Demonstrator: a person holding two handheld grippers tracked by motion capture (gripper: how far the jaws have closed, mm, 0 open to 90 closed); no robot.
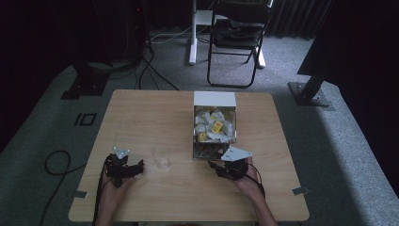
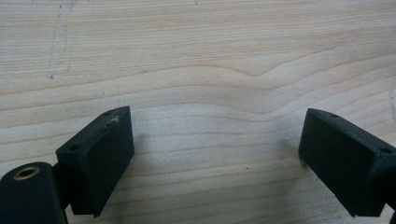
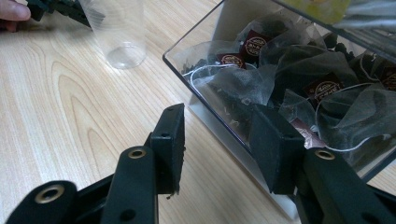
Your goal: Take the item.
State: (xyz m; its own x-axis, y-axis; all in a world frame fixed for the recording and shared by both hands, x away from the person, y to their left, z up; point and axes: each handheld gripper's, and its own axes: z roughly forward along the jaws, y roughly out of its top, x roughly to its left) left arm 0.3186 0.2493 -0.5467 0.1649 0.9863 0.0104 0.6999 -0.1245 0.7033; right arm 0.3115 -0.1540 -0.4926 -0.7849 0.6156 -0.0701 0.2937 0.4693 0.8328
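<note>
Pyramid mesh tea bags with dark tags (image 3: pixel 261 70) heaped in clear plastic box (image 1: pixel 214 123) mid-table, right of empty clear plastic cup (image 1: pixel 160 154). Right gripper (image 3: pixel 219 135) at box's near corner, jaws half-open, gripping nothing, probably lining up a pick. Left gripper (image 2: pixel 215 154) wide open over bare wooden table (image 2: pixel 196 56).

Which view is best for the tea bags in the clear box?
Right gripper view: the tea bags, with strings and dark labels, sit close behind the clear box wall. The high view shows them small, from above. The left gripper view shows bare tabletop.
</note>
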